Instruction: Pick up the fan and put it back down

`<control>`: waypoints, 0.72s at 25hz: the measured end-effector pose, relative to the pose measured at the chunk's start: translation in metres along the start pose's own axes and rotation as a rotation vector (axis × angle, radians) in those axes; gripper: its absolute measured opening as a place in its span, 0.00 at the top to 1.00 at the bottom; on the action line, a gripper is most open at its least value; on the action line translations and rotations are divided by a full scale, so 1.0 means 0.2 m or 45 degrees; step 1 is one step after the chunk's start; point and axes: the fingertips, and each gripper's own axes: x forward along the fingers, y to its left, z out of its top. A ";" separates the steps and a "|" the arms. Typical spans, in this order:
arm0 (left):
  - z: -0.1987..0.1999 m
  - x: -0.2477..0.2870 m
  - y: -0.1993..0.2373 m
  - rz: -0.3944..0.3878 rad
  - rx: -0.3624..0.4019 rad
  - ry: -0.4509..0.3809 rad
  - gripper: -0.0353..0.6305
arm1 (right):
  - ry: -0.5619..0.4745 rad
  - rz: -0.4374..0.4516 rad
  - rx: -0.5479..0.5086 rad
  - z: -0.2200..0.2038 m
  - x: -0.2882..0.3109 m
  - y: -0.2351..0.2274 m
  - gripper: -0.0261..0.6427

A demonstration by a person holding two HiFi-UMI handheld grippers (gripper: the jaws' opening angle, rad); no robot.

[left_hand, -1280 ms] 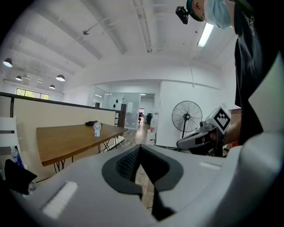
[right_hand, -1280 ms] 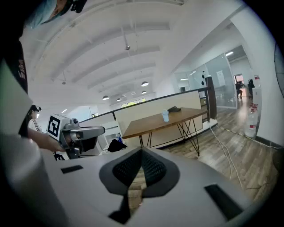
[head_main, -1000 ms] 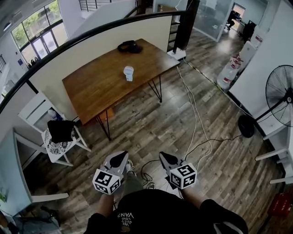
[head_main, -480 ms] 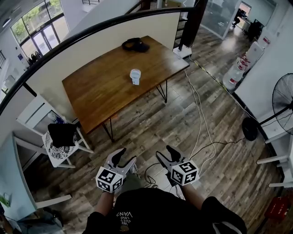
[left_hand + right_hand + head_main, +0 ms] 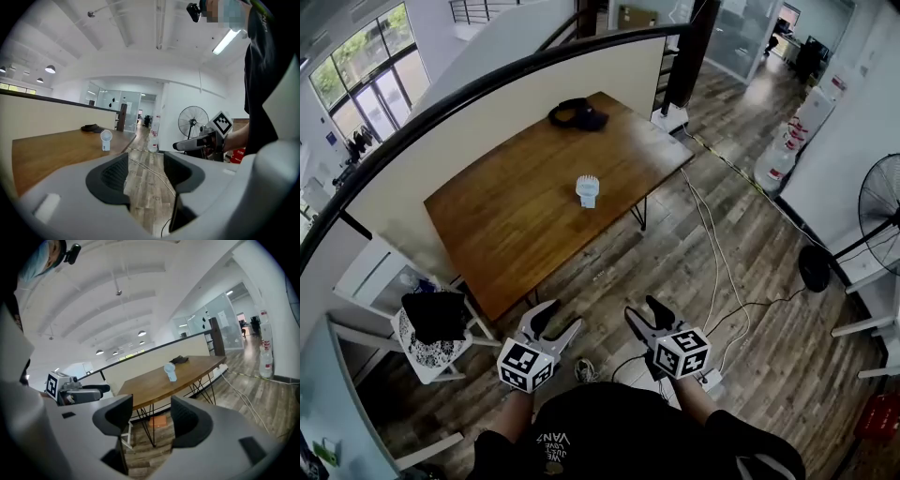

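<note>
Wooden table (image 5: 506, 211) holds fan (image 5: 588, 191), perhaps a cap (image 5: 577, 114); left gripper (image 5: 562, 316), right gripper (image 5: 642, 309) just opened, empty.

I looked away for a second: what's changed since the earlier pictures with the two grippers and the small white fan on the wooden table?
The left gripper and the right gripper have just been opening, from jaws together to apart, with nothing between them. The person has carried them towards the brown wooden table, which now shows nearer. The small white fan stays upright on it, untouched.
</note>
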 end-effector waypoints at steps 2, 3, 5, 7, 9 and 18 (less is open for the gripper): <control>0.01 0.01 0.07 -0.020 0.002 -0.002 0.61 | -0.006 -0.024 0.008 0.02 0.05 0.00 0.63; 0.01 0.02 0.10 -0.028 -0.001 -0.004 0.61 | -0.006 -0.036 0.011 0.03 0.06 -0.01 0.63; 0.02 0.05 0.15 -0.042 -0.012 -0.007 0.61 | 0.001 -0.057 0.019 0.04 0.09 -0.02 0.63; 0.02 0.08 0.17 -0.055 -0.024 -0.007 0.61 | 0.012 -0.073 0.026 0.04 0.11 -0.04 0.63; 0.01 0.10 0.19 -0.064 -0.028 0.001 0.61 | 0.012 -0.084 0.034 0.06 0.14 -0.07 0.63; 0.03 0.29 0.34 0.023 -0.049 0.038 0.61 | 0.068 -0.002 0.014 0.15 0.33 -0.27 0.63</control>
